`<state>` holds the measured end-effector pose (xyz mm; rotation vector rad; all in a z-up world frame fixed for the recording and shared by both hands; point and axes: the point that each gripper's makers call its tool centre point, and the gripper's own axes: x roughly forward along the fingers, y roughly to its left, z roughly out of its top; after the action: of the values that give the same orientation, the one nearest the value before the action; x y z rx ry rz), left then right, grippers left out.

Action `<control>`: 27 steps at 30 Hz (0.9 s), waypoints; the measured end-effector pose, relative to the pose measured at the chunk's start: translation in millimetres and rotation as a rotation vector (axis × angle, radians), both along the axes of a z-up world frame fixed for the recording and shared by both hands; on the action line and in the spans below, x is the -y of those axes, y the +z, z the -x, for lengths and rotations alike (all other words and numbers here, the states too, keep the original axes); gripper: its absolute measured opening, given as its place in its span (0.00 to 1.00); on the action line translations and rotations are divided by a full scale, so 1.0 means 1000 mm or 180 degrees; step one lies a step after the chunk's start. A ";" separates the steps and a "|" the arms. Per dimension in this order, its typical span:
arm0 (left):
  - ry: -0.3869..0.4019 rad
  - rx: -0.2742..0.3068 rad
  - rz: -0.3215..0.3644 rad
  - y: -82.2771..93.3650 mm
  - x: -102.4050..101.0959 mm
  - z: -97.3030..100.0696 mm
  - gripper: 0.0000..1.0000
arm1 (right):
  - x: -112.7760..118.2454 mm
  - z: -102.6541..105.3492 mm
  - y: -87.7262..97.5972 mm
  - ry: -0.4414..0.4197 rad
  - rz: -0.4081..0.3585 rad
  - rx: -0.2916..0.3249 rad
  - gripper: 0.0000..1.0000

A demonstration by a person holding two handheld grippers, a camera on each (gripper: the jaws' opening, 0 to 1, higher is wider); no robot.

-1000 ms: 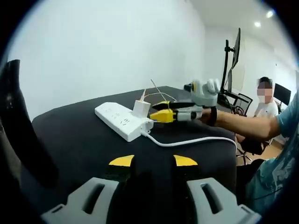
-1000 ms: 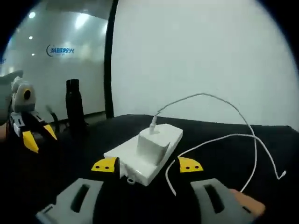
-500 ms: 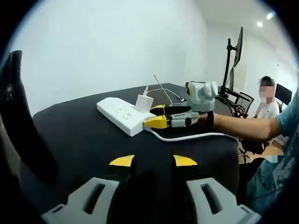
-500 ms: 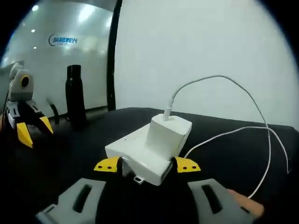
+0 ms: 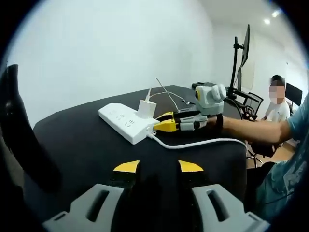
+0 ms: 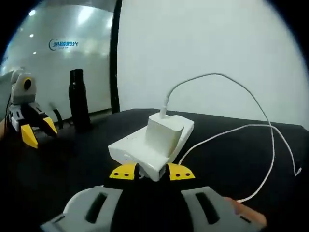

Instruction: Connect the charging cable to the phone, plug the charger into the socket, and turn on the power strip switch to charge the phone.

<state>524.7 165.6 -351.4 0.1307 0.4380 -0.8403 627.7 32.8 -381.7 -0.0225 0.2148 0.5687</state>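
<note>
The right claw (image 6: 146, 172), jaws drawn nearly together, is set against the near end of the power strip (image 6: 145, 153), where the switch is judged to sit; the charger (image 6: 164, 134) is already seated just beyond its tips. The switch is best pressed squarely and gently, so the strip is not pushed along the bench (image 6: 72, 159). The left claw (image 5: 157, 167), part open and empty, is held well short of the strip.

Left gripper (image 5: 153, 166): grey moulded jaw bodies with a slot cut in each, black inner faces, yellow tips. Right gripper (image 5: 164, 125): same build, black jaws with yellow tips, grey-white housing on top, black strap band at the wrist behind it. Same grey slotted bodies and yellow tips in its own view. Person wears a teal short sleeve (image 5: 299, 121), mottled pattern.
</note>
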 end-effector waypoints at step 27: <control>-0.0087 -0.0209 0.0117 0.007 0.052 0.032 0.53 | 0.174 0.107 0.068 0.0101 0.0115 0.0032 0.87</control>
<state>492.5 113.9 -344.6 0.0755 0.4829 -0.8809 520.8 -140.8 -313.4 -0.0639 0.2152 0.5962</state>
